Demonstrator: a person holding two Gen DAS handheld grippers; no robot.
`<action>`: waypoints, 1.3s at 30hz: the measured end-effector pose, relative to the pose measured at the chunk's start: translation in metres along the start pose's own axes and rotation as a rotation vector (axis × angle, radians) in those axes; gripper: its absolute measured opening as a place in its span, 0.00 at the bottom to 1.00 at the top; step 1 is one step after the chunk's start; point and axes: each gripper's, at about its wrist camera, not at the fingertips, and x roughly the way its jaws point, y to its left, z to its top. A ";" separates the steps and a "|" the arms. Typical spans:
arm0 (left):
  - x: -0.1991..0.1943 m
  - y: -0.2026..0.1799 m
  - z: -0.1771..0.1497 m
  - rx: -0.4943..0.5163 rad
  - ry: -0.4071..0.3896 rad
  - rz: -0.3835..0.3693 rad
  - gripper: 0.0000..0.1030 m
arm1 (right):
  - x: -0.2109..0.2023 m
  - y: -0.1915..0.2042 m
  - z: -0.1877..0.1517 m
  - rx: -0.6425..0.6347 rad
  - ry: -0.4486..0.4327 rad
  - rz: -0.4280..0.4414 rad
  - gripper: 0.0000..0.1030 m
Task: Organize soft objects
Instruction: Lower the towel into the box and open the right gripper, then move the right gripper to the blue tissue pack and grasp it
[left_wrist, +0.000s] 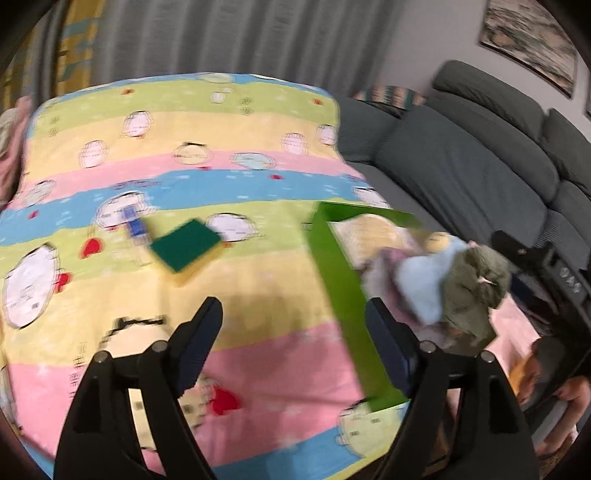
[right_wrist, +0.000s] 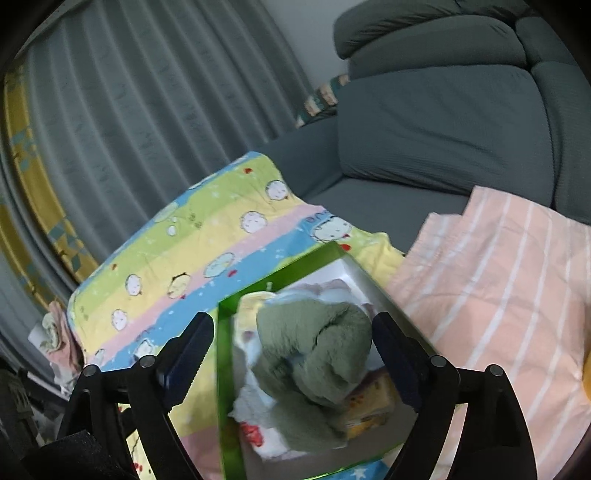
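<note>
While my right tool (right_wrist: 291, 358) hangs spread over the box (right_wrist: 225, 369) holding the towel (right_wrist: 314, 350), my left tool (left_wrist: 295, 339), spread and empty, faces the sponge (left_wrist: 186, 245) at eleven o'clock, seemingly next.

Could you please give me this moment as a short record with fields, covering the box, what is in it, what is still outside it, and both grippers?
surface: striped cartoon-print blanket
container: green box, open on the blanket
in box: olive-green cloth on top, light blue cloth, other soft items beneath
outside box: green-and-yellow sponge lying on the blanket
left gripper: open, empty, over the blanket
right gripper: open, jaws either side of the olive-green cloth, not pressing it
nearby: grey sofa, pink striped cloth
</note>
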 end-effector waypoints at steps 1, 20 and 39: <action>-0.003 0.011 -0.002 -0.020 0.000 0.015 0.77 | 0.000 0.005 -0.001 -0.008 0.001 0.007 0.85; -0.014 0.203 -0.038 -0.357 0.055 0.230 0.80 | 0.057 0.170 -0.053 -0.314 0.210 0.151 0.86; -0.056 0.241 -0.040 -0.468 -0.005 0.272 0.80 | 0.235 0.330 -0.135 -0.590 0.492 0.125 0.52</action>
